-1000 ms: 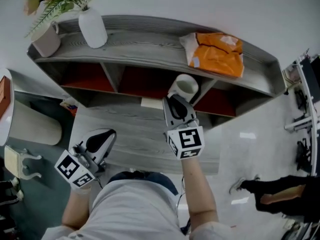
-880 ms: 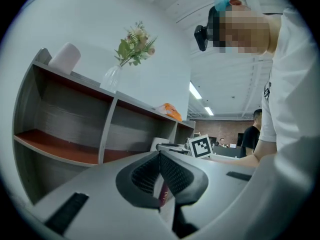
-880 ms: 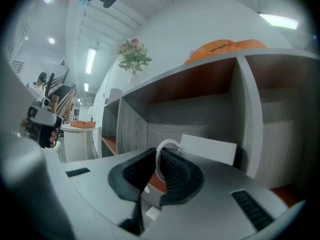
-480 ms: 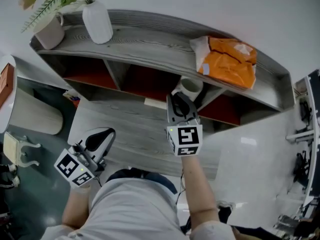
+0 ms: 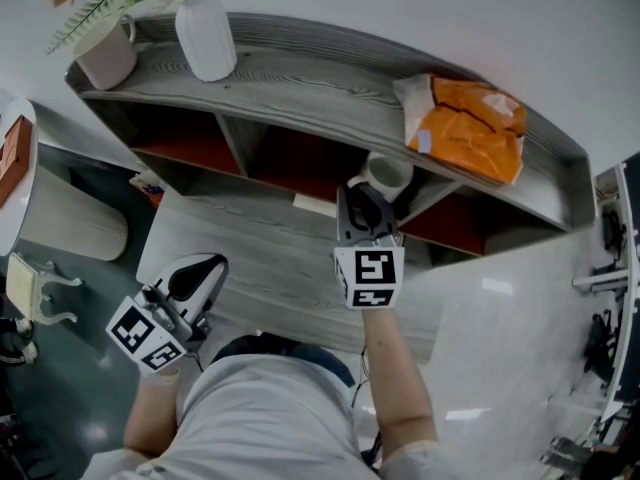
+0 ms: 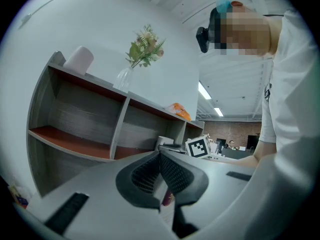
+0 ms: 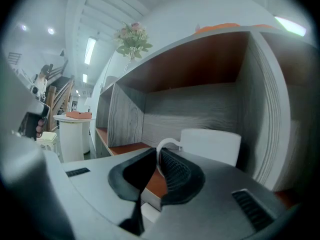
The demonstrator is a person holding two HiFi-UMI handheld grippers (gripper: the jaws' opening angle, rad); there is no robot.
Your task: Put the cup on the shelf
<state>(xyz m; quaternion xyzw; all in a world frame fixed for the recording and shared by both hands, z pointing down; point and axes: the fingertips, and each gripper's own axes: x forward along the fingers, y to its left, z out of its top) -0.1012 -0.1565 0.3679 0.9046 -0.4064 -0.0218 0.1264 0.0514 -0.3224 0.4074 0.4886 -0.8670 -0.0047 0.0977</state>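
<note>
A white cup (image 5: 388, 173) with a thin handle hangs at the mouth of the grey wooden shelf (image 5: 300, 73), in front of the lower compartment second from the right. My right gripper (image 5: 362, 198) is shut on the cup's handle. In the right gripper view the cup (image 7: 210, 145) sits just beyond the jaws (image 7: 156, 156), above the compartment's red-brown floor and beside its right wall. My left gripper (image 5: 203, 268) hangs low at the left, well short of the shelf. Its jaws (image 6: 160, 160) are pressed together with nothing in them.
On the shelf's top stand a white vase with flowers (image 5: 205, 38), a pale mug (image 5: 108, 56) and an orange bag (image 5: 470, 128). A white card (image 5: 315, 205) lies at the middle compartment's front. A round white table (image 5: 15, 183) stands at the far left.
My right gripper has carried the cup forward, toward the shelf compartment's opening. The left gripper has stayed where it was.
</note>
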